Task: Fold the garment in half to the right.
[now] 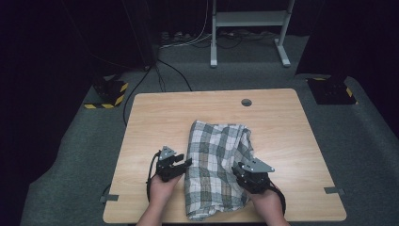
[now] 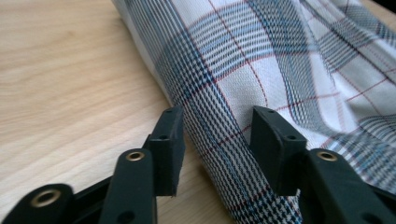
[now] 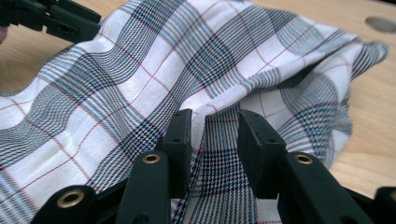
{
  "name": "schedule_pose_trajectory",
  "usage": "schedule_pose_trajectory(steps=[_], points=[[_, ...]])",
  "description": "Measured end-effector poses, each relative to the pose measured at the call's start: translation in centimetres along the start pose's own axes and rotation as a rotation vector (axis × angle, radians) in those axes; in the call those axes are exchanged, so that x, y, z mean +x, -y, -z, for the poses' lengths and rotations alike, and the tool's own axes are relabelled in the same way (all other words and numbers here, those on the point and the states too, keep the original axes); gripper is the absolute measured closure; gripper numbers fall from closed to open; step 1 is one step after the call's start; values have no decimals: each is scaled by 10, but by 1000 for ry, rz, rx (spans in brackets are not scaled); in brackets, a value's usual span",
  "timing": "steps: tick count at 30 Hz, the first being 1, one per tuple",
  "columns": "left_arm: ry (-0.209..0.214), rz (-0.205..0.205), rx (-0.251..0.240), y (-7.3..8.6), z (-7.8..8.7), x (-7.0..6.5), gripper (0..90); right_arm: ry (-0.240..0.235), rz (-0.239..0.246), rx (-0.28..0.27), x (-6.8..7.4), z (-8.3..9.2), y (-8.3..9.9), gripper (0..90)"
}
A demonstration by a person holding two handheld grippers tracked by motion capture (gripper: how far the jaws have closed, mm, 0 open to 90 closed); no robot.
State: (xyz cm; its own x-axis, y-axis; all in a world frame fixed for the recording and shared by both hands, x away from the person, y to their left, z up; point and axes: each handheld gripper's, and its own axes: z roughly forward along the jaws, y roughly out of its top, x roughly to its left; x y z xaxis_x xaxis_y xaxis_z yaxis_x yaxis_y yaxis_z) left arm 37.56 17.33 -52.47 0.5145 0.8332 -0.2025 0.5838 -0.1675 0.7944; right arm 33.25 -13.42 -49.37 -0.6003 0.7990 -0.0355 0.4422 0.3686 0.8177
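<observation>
A plaid cloth [image 1: 214, 160], white with grey-blue checks and thin red lines, lies rumpled in the middle of the wooden table [image 1: 282, 132]. My left gripper [image 1: 187, 163] sits at the cloth's left edge. In the left gripper view its jaws [image 2: 217, 140] straddle a folded edge of the cloth [image 2: 261, 60]; a gap shows beside the left pad. My right gripper [image 1: 236, 170] rests on the cloth's right side. In the right gripper view its jaws [image 3: 215, 135] stand apart around a raised ridge of cloth [image 3: 140, 79], not pinching it. The left gripper [image 3: 70, 21] shows far off there.
A round cable hole [image 1: 246, 102] sits near the table's far edge. Bare wood [image 2: 70, 84] lies left of the cloth. Beyond the table stand a white desk frame [image 1: 249, 28], floor cables and black-and-yellow taped bases [image 1: 110, 92].
</observation>
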Motion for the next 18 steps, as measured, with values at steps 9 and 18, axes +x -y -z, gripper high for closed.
schedule_pose_trajectory(steps=[9, 18], points=[[-73, -62, 69, 4, -20, -15, 585, 1, -29, 66, -3, -27, 4, 609], [-81, -58, 69, 3, -21, -15, 590, -40, -55, 34, 2, -27, 0, 561]])
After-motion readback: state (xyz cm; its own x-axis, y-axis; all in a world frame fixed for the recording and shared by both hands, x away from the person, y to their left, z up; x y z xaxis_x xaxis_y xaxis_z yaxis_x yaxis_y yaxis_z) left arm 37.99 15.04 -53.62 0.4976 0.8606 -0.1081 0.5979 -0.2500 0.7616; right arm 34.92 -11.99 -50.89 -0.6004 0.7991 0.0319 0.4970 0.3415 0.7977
